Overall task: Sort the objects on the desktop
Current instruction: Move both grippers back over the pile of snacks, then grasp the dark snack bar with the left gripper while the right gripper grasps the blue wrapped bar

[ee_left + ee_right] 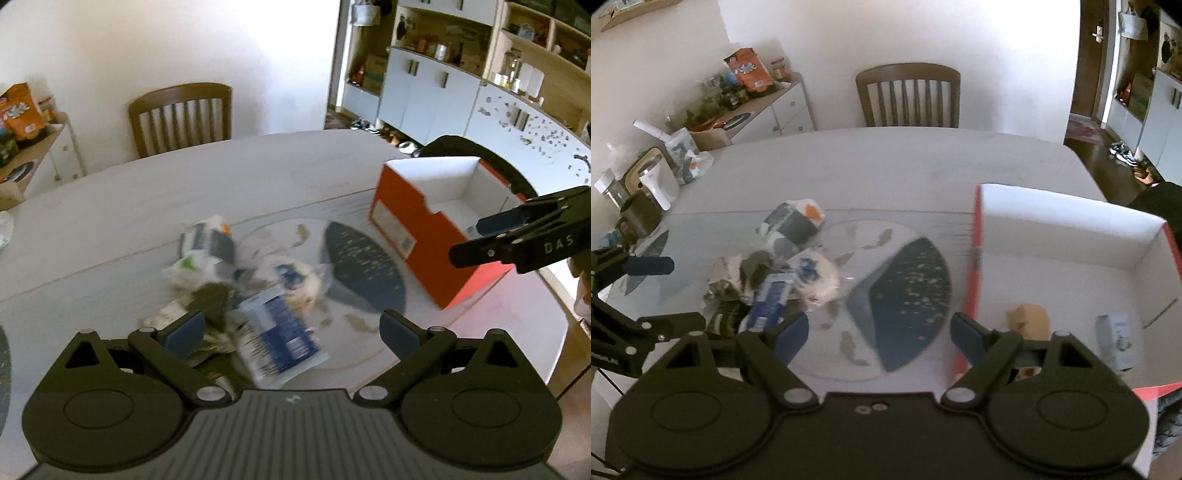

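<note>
A blurred pile lies on the table's round placemat [362, 266]: a blue-and-white packet [277, 339], a round white pack with a blue label [295, 284], a white, grey and orange carton [210, 240] and dark crumpled wrappers [210, 299]. My left gripper [291, 330] hangs open just above the blue packet, its pads clear of it. My right gripper [879, 332] is open and empty over the placemat [908, 295], beside the orange box [1052, 229]. Inside the box lie a tan item [1028, 317] and a pale blue carton [1115, 339]. The right gripper [467, 240] shows at the orange box [443, 258].
A wooden chair [908, 96] stands behind the white table [886, 166]. Left of the table are a kettle [657, 181] and a sideboard with a cereal box [750, 70]. White cabinets and shelves [443, 81] fill the far right. The left gripper [676, 291] appears at the left edge.
</note>
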A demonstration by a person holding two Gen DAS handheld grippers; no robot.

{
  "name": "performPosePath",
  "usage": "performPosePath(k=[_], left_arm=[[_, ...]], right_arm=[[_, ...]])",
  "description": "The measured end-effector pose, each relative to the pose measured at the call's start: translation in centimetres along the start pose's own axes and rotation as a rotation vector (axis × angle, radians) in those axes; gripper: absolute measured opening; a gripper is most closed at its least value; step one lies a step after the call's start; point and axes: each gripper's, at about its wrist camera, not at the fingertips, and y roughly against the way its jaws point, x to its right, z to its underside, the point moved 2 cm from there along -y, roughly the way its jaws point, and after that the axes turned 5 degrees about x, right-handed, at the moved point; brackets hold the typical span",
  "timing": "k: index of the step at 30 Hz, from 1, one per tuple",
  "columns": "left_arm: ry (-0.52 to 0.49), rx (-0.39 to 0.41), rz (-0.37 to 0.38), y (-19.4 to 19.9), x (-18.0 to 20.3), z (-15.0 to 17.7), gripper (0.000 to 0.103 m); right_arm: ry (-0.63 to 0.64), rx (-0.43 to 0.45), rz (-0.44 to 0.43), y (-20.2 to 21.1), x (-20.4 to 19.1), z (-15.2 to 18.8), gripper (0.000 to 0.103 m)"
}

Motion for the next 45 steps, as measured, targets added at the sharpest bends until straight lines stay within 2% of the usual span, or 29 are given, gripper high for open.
performPosePath(k=[11,17,26,35,45], left_arm=[[0.063,-0.037,-0.069,-1.1,-3.9,3.5,0.101],[0.138,-0.059,-0.095,-2.5,-5.4,4.8,0.101],[0.187,-0.068,-0.130,-4.7,-6.5,6.1,0.101],[0.189,-0.075,-0.155,-6.1,-6.3,6.6,0.100],[0.208,-0.080,-0.176,-7.0,-6.3,6.8,0.088]], right_arm=[[-0.024,-0.036,-0.002,-3.7,-4.4,1.0,0.084],[-0.016,-0.051,-0.002,-5.5,-6.2,1.1,0.084],[-0.016,-0.063,-0.011,-8.0,-8.4,0.8,0.083],[-0.017,-0.093,-0.027,-11.1,-10.5,0.4,0.081],[-0.022,-0.140,0.000,-13.8,-10.9,0.7,0.074]])
